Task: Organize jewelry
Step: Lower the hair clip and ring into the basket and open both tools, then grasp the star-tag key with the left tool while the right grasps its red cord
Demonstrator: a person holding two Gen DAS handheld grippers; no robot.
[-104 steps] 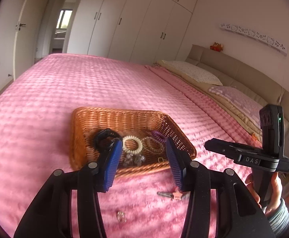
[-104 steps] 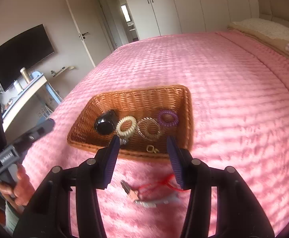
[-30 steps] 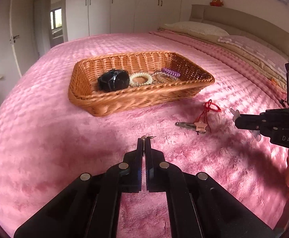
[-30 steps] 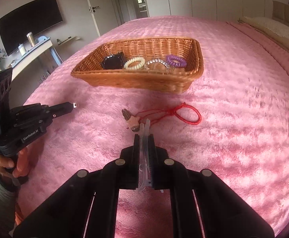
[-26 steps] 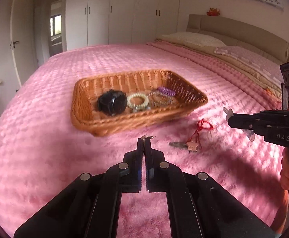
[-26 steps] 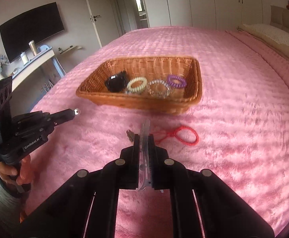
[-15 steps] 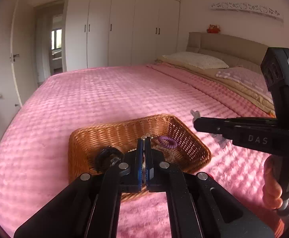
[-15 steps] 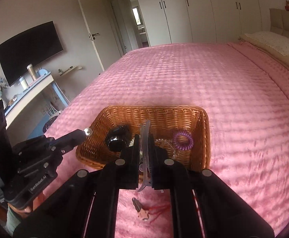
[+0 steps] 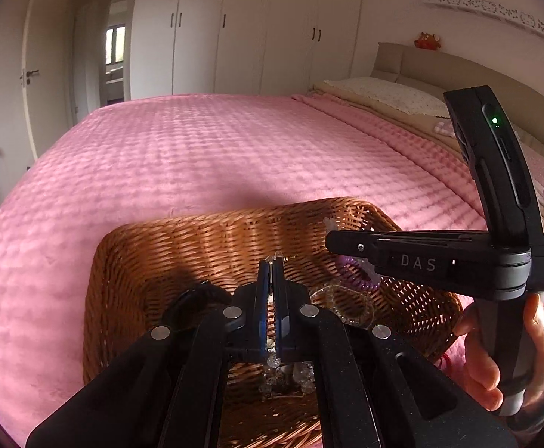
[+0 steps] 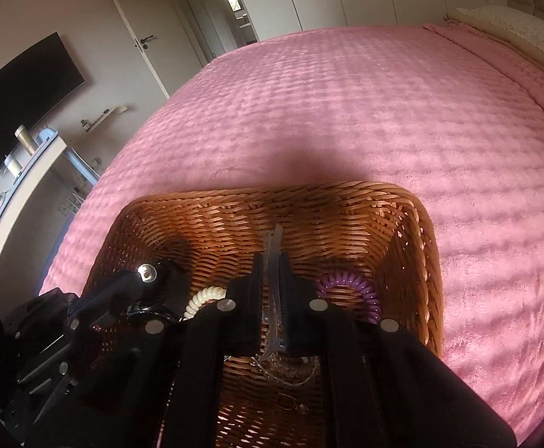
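A brown wicker basket (image 9: 212,231) (image 10: 346,201) sits on the pink bedspread. Both grippers hover over it. My left gripper (image 9: 271,261) is shut on a small clear-stone earring (image 9: 276,258) that pokes out at its tips. My right gripper (image 10: 272,257) is shut on a clear plastic hair clip (image 10: 273,240). In the basket lie a purple coil hair tie (image 10: 346,289) (image 9: 350,274), a cream coil hair tie (image 10: 201,298), a clear beaded bracelet (image 9: 346,306), a black piece (image 9: 197,295) and crystal pieces (image 9: 290,373). The right gripper also shows in the left wrist view (image 9: 328,239), and the left gripper in the right wrist view (image 10: 147,272).
The pink bedspread (image 9: 197,156) stretches far beyond the basket. Pillows and the headboard (image 9: 402,93) lie at the right. White wardrobes (image 9: 234,26) stand behind. A TV (image 10: 21,93) and a desk (image 10: 29,171) stand left of the bed.
Both grippers closed on small items lying on the bedspread, lifted them, and moved forward over the basket. The basket now fills the lower part of both views.
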